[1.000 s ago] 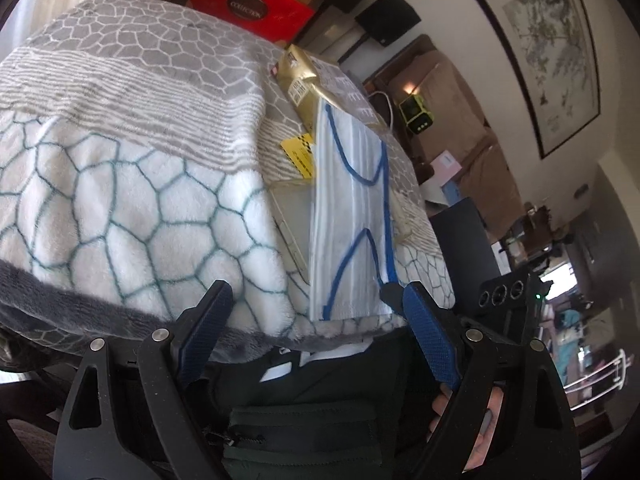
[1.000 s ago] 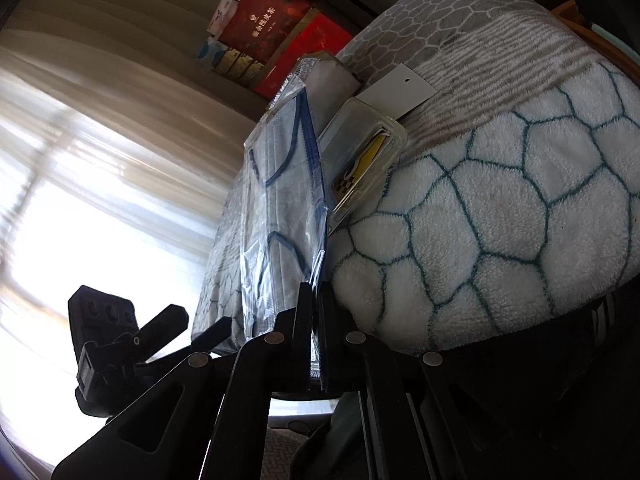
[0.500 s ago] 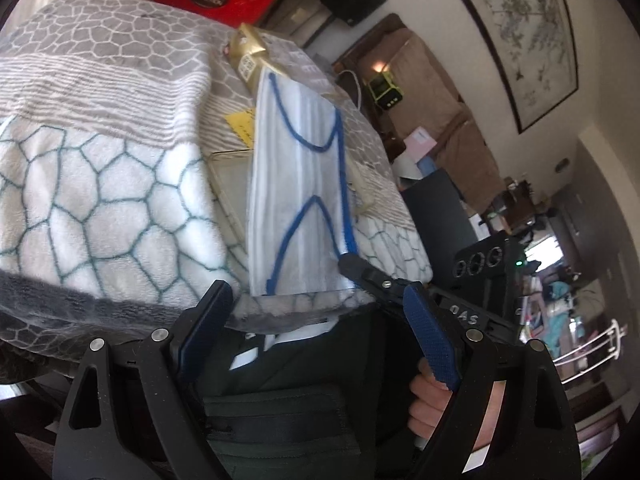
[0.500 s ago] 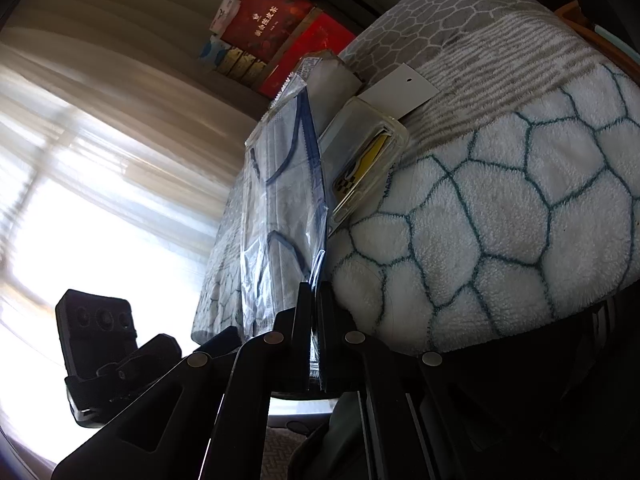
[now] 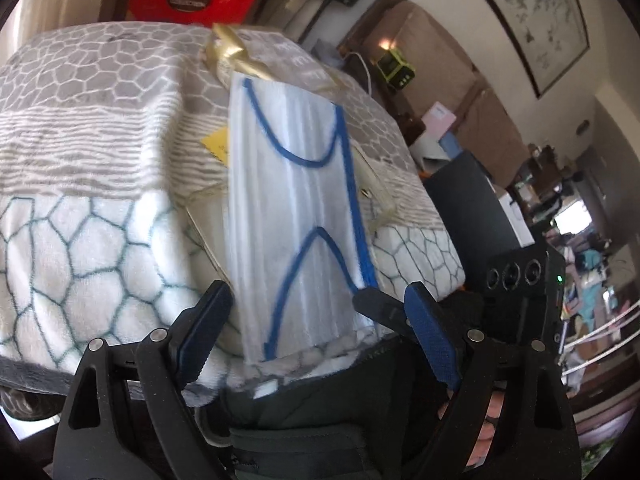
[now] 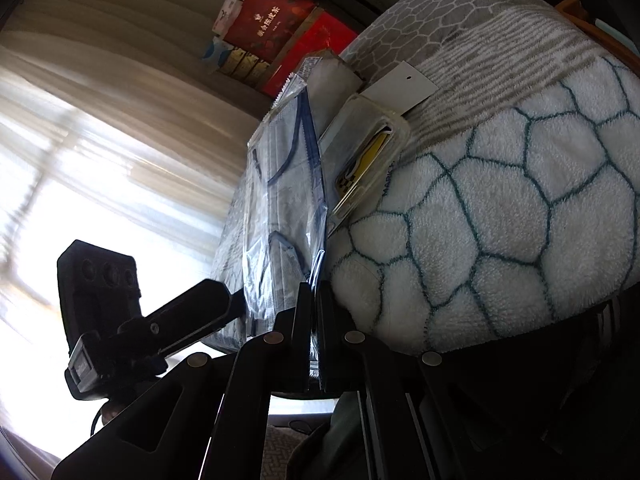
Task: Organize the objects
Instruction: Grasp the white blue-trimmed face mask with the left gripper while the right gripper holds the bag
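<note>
I'm holding the left gripper (image 5: pixel 316 324) with its jaws spread wide, blue pads (image 5: pixel 430 340) either side of the near end of the bagged face mask (image 5: pixel 296 208), not pressing on it. My right gripper (image 6: pixel 314 308) is clamped tight on the near edge of the mask's clear plastic wrapper; in the left view its black tip (image 5: pixel 380 310) is showing at the mask's lower right corner. A hand (image 5: pixel 486 420) is gripping the right handle, low in that view. The mask, white with blue ear loops, is lying lengthwise over a clear blister pack (image 6: pixel 368 160) holding a yellow card, both resting on the fleece blanket (image 5: pixel 84 240) with a hexagon pattern in teal and grey. Beyond the mask I'm seeing a gold foil packet (image 5: pixel 228 54) and a flat grey-white pack (image 5: pixel 292 64) beside it. A white tag (image 6: pixel 402 88) is lying just past the blister pack. Farther back, red gift boxes (image 6: pixel 280 20) are stacked by the curtain. A framed painting (image 5: pixel 532 12) is hanging on the far wall.
</note>
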`<action>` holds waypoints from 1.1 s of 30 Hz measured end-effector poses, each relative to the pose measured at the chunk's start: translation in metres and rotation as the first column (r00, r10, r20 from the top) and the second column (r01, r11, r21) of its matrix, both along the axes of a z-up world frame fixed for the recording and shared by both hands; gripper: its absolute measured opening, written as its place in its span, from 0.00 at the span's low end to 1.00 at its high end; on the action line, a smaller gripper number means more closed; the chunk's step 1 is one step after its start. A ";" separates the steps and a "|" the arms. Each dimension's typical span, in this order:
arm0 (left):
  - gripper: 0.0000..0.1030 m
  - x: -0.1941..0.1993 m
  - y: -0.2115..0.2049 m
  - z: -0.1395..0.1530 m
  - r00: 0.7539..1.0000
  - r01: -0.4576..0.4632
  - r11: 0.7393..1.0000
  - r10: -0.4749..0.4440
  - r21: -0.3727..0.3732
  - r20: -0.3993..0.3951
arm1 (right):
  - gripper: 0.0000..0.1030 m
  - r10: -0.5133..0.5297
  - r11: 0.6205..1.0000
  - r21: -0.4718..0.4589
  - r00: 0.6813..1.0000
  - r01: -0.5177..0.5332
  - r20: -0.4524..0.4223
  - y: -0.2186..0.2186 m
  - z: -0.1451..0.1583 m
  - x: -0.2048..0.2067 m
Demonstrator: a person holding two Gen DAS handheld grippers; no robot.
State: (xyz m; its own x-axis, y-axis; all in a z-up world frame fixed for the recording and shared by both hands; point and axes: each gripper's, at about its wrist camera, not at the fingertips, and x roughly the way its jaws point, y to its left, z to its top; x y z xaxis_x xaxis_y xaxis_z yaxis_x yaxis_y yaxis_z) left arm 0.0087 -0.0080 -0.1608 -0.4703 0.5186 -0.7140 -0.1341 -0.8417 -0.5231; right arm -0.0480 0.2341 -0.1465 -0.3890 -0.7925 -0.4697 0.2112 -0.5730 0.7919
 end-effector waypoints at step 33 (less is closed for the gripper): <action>0.13 0.009 -0.008 -0.014 0.995 -0.098 0.995 0.098 0.035 0.001 | 0.03 0.009 1.000 -0.015 0.999 -0.010 -0.034 -0.015 -0.002 0.003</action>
State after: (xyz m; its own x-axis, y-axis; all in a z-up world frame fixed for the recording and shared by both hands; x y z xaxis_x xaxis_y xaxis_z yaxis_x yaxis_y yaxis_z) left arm 0.0181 -0.0158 -0.1751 -0.5206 0.4945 -0.6960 -0.0520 -0.8321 -0.5523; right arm -0.0448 0.2195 -0.1489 -0.3971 -0.8031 -0.4443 0.2436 -0.5589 0.7927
